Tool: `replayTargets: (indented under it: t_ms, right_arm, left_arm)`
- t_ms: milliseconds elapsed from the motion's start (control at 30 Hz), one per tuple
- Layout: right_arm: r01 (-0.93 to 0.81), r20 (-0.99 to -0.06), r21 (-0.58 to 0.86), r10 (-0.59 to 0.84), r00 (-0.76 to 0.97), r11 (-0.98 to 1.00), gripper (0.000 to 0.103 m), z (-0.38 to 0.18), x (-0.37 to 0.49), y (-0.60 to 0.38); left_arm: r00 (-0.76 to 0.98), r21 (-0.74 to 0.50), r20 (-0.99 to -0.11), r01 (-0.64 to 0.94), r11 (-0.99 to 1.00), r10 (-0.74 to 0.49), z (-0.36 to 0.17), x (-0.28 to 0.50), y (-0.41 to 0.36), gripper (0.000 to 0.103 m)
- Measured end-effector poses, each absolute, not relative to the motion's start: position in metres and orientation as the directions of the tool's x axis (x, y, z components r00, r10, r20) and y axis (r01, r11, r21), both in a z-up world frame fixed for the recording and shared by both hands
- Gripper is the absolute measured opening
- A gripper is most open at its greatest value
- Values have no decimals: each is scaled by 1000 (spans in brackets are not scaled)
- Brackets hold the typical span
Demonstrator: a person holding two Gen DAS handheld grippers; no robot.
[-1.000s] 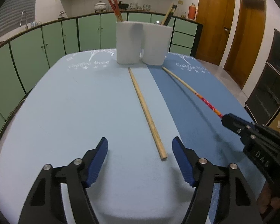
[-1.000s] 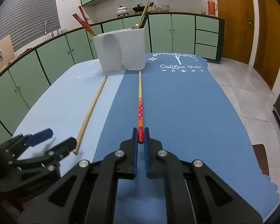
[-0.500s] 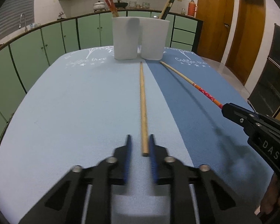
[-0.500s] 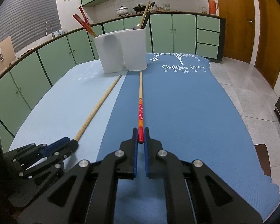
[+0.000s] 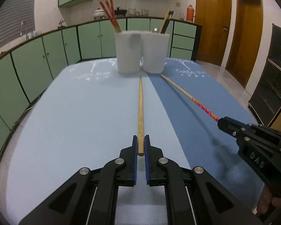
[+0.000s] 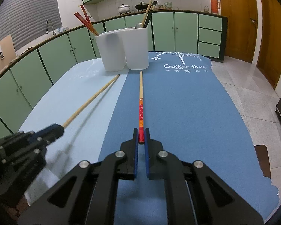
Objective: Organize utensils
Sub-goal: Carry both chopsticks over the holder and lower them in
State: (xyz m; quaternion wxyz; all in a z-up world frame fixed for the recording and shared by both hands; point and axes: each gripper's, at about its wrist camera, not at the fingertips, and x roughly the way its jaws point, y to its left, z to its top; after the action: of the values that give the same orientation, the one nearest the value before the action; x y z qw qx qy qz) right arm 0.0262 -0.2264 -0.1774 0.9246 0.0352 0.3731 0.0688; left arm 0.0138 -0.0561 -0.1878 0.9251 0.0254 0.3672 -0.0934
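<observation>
A: Which step are we at?

B: The pick-up, I'd say. The left gripper [image 5: 140, 146] has just been closing, and its pads are now clamped on the near end of the plain wooden chopstick [image 5: 140, 110]. The right gripper [image 6: 141, 138] is pinched on the red end of the painted chopstick [image 6: 141, 103].

A: Where do the sticks lie?

B: Both run lengthwise down the middle of the table [image 6: 187, 112], tips toward the far edge. The plain one is on the pale blue mat [image 5: 75, 121], just beside the seam with the dark blue mat [image 6: 187, 97]; the painted one is on the dark mat. Each tip stops just short of the two white cups [image 5: 142, 53] standing side by side near the far edge.

A: What's in the cups?

B: The left cup holds red chopsticks [image 5: 109, 13]; the right cup holds wooden and dark ones [image 6: 149, 14], plus what looks like a spoon.

A: And next?

B: Probably lift each stick clear, tilt it upright and drop it into the matching cup. Gripped at the very end, a long stick may swing or slip, so the lift wants to be slow and the tip guided over the rim.
</observation>
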Motion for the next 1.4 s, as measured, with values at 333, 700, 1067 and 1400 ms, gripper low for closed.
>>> replayTargets:
  t_ms: [333,700,1067,1400]
  right_arm:
    - [-116,-632,121,167,757,986,5,-144,23,-231]
    - [-140,-549,162,207,810,977,5,-86,38,-245]
    - [-183,-515,194,259,817,964,5,-39,69,-260]
    - [-225,-500,153,272,822,962,5,-18,77,-253]
  left_arm:
    - [786,-30,-594,193,981,-173,-135,13,-48,7]
    - [843,-33,-495,222,974,-209,-86,22,-44,7]
    - [858,-40,-454,248,968,-239,-56,52,-41,7]
    - [856,-54,-448,262,964,-258,-42,60,-41,7]
